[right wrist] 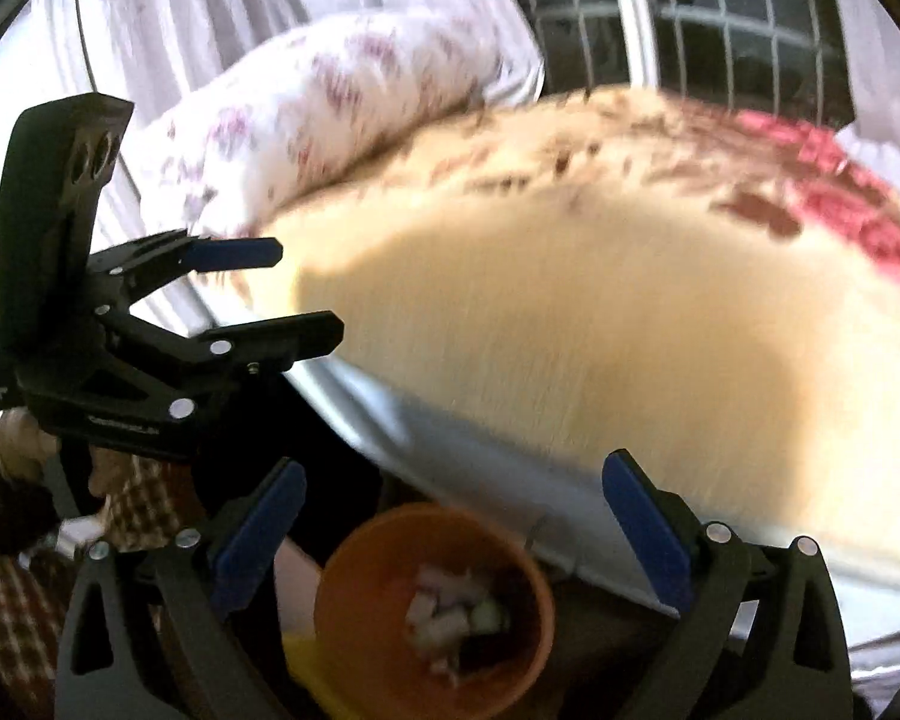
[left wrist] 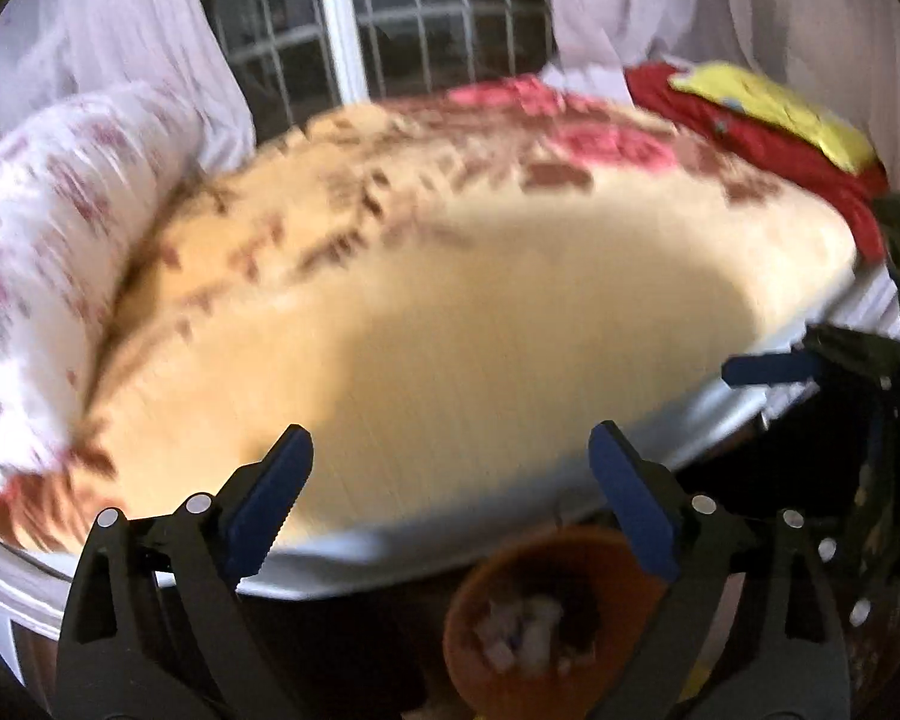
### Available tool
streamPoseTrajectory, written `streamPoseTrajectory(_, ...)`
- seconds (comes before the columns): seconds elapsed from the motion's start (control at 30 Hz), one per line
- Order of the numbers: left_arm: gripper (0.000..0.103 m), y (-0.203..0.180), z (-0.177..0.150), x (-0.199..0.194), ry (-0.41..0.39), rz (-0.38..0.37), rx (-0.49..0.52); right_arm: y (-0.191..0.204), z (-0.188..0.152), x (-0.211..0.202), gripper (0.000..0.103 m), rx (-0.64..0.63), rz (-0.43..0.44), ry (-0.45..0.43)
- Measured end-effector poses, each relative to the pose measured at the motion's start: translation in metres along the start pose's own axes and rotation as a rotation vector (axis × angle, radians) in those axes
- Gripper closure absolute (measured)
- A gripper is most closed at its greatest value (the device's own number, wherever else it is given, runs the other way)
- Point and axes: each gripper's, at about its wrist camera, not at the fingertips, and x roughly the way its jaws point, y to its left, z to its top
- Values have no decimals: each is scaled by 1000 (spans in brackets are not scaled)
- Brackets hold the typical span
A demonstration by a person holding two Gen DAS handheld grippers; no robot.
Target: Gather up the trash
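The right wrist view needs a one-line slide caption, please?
Both grippers, right and left, open and empty above an orange bin holding trash beside the bed.

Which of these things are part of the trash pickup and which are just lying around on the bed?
Job:
orange bin
crumpled trash inside it
left tongs, open
right tongs, open

Lying about:
floral pillow
cream blanket
red cloth
yellow cloth

Motion blur smears the bed (left wrist: 450, 312) and the pillow (right wrist: 306, 120). The orange bin (right wrist: 432, 606) holds pale scraps (right wrist: 450, 612) — too blurred to identify — its near rim behind gripper fingers.
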Motion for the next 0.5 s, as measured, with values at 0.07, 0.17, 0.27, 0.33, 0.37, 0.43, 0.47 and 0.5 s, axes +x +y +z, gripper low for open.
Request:
streamPoseTrajectory(0.07, 12, 2, 18, -4, -28, 17, -24, -2, 16, -4, 5, -2, -16, -37)
streamPoseTrajectory(0.17, 12, 4, 42, -10, -78, 34, -79, -8, 37, -12, 5, -9, -49, -79)
streamPoseTrajectory(0.27, 12, 10, 59, -18, -124, 38, -135, -14, 54, -23, 5, -21, -90, -130)
streamPoseTrajectory(0.33, 12, 14, 69, -22, -146, 46, -162, -20, 63, -32, 5, -18, -119, -164)
streamPoseTrajectory(0.37, 12, 16, 72, -24, -153, 49, -172, -23, 66, -35, 5, -14, -128, -177)
streamPoseTrajectory(0.43, 12, 19, 78, -26, -160, 54, -184, -33, 68, -44, 5, 19, -137, -211)
streamPoseTrajectory(0.47, 12, 21, 79, -27, -163, 61, -187, -37, 68, -47, 5, 32, -136, -217)
streamPoseTrajectory(0.5, 12, 21, 81, -27, -164, 69, -189, -42, 68, -50, 5, 54, -139, -226)
